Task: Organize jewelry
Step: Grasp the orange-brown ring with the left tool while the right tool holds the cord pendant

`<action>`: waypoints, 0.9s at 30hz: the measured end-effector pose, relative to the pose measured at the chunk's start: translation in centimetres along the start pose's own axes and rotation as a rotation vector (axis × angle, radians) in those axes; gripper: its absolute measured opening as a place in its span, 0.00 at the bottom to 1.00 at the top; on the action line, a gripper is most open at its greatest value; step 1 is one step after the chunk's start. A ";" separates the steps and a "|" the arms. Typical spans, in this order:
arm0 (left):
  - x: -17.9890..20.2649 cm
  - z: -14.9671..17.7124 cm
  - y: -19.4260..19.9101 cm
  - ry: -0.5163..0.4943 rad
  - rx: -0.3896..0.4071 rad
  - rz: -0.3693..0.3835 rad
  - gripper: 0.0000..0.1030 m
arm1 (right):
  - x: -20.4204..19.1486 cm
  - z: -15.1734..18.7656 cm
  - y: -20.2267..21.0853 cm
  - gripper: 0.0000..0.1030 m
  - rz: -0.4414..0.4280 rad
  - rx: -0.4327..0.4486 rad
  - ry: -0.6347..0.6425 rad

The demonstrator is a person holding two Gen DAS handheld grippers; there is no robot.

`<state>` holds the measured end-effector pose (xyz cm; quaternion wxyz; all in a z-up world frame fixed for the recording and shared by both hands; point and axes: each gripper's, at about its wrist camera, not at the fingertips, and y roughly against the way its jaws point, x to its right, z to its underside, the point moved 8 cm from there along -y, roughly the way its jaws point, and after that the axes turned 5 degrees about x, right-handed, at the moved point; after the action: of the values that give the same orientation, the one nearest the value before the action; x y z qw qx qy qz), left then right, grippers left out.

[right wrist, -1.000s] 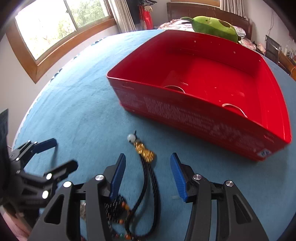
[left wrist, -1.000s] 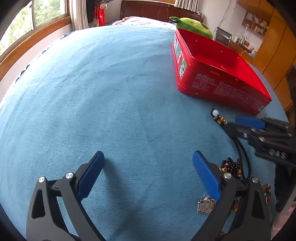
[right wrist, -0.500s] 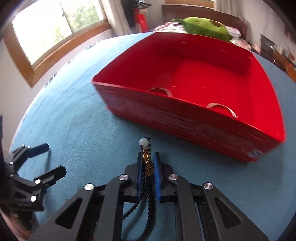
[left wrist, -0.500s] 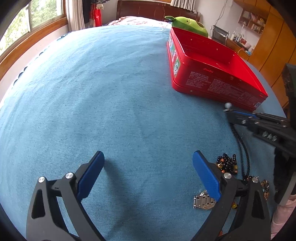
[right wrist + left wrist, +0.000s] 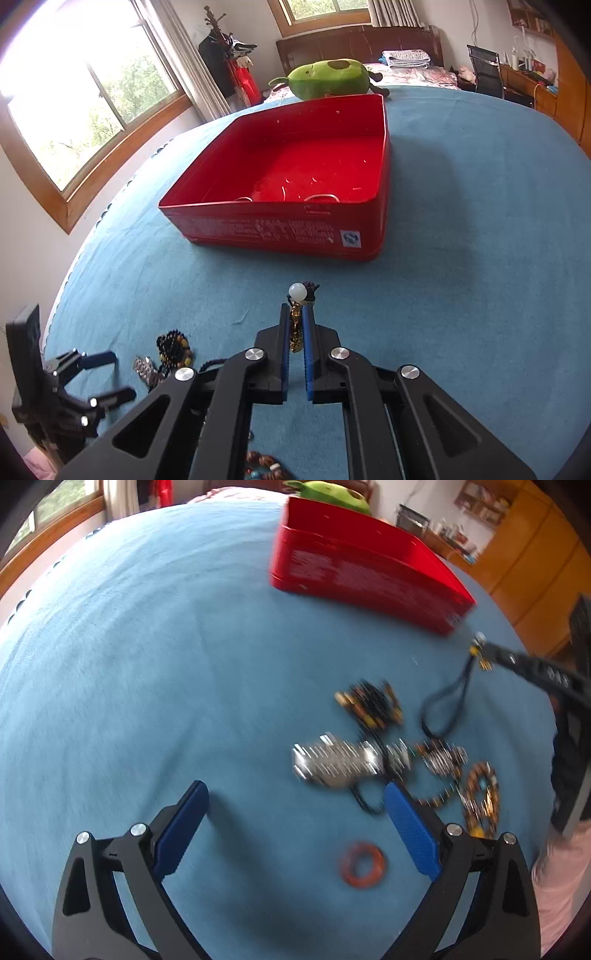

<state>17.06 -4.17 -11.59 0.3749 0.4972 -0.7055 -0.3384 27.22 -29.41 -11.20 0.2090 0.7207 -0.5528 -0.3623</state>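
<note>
My right gripper (image 5: pixel 296 314) is shut on the gold clasp of a black cord necklace (image 5: pixel 297 295) with a white bead, lifted above the blue cloth in front of the red tin box (image 5: pixel 280 229). In the left wrist view the cord (image 5: pixel 448 698) hangs from that gripper (image 5: pixel 484 653) near the box (image 5: pixel 369 576). My left gripper (image 5: pixel 295 823) is open and empty above the cloth. Just ahead of it lie a silver watch band (image 5: pixel 332 762), a dark bead bracelet (image 5: pixel 371 705), a brown bead bracelet (image 5: pixel 480 801) and an orange ring (image 5: pixel 362 864).
Two thin bangles (image 5: pixel 321 197) lie inside the red box. A green plush toy (image 5: pixel 328 79) sits behind the box. The blue cloth (image 5: pixel 147 664) covers the whole table. Windows are at the left, wooden cabinets at the right.
My right gripper closed on the necklace's clasp and lifted it toward the box. My left gripper pulled back, bringing the jewelry pile into its view.
</note>
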 end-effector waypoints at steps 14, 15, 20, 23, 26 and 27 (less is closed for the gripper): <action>3.3 3.0 -1.0 -0.161 -0.021 -0.126 0.80 | 0.2 0.8 -1.1 0.06 -0.037 -0.030 -0.021; 3.3 2.9 -0.9 -0.167 -0.022 -0.121 0.77 | 0.3 0.7 -1.2 0.06 -0.038 -0.032 -0.023; 3.5 2.9 -0.5 -0.178 -0.017 -0.097 0.42 | 0.7 0.7 -1.5 0.06 -0.031 -0.042 -0.038; 3.4 2.8 -0.2 -0.168 -0.019 -0.079 0.25 | 0.8 0.8 -1.7 0.06 -0.030 -0.047 -0.043; 3.0 2.6 0.0 -0.151 -0.030 -0.042 0.26 | 0.8 0.7 -1.9 0.06 -0.032 -0.049 -0.046; 2.9 2.4 -0.1 -0.144 -0.040 -0.028 0.29 | 0.8 0.7 -1.9 0.06 -0.033 -0.050 -0.047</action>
<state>14.37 -6.70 -12.29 0.3282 0.4741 -0.7166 -0.3924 28.02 -29.52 -13.19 0.2079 0.7155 -0.5366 -0.3961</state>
